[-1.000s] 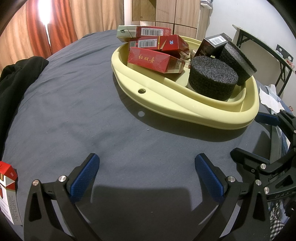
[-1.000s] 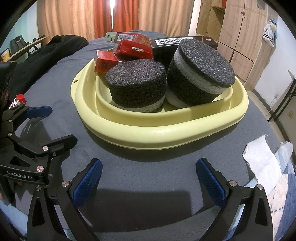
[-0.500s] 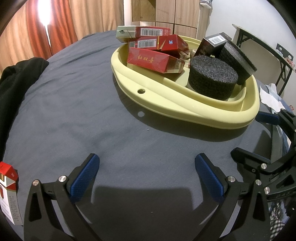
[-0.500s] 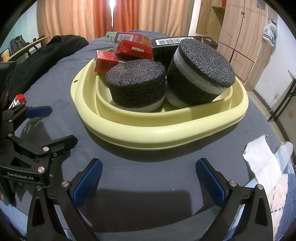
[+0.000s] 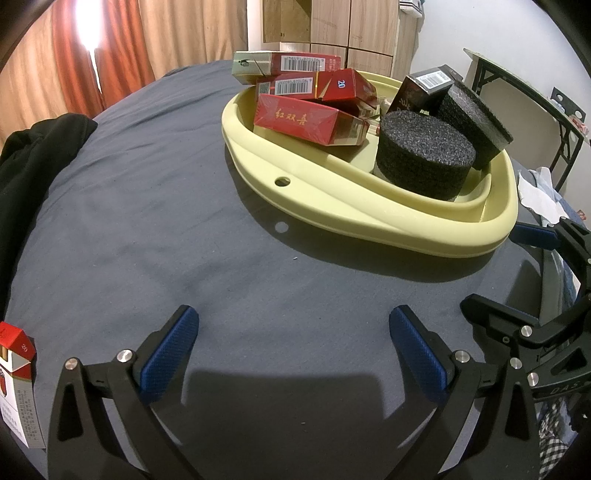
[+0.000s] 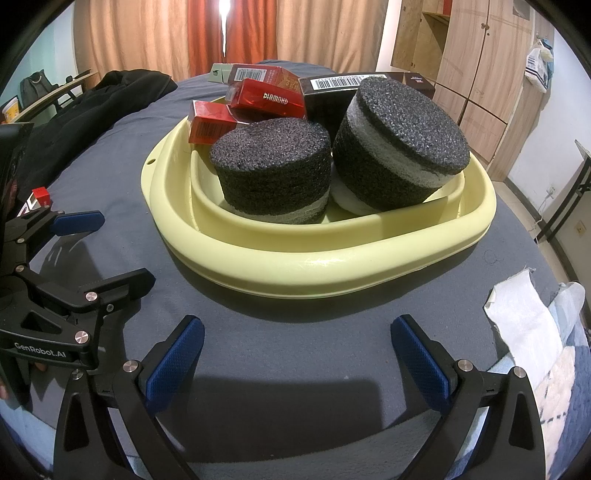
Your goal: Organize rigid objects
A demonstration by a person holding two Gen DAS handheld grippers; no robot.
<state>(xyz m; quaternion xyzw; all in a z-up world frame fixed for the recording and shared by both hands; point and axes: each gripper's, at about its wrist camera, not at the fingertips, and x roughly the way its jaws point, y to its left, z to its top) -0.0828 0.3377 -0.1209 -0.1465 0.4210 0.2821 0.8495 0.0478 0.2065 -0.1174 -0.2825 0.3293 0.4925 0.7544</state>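
A pale yellow basin (image 5: 373,218) (image 6: 332,266) sits on a grey-blue cloth. It holds several red cigarette boxes (image 5: 310,123) (image 6: 266,98), a dark box (image 5: 424,88) and two black foam cylinders (image 5: 424,158) (image 6: 273,170) (image 6: 399,147), one upright and one tilted. My left gripper (image 5: 291,343) is open and empty, short of the basin. My right gripper (image 6: 295,347) is open and empty in front of the basin. A red-and-white cigarette pack (image 5: 16,380) stands at the far left; its red top (image 6: 40,194) shows in the right wrist view.
A black garment (image 5: 33,155) (image 6: 92,103) lies at the far left of the cloth. White cloth scraps (image 6: 524,325) lie at the right edge. Wooden wardrobes (image 6: 461,74) and orange curtains (image 6: 184,33) stand behind. A black metal frame (image 5: 554,122) is at the right.
The left wrist view has shifted very slightly; the basin sits a touch lower. Both grippers stay open and empty.
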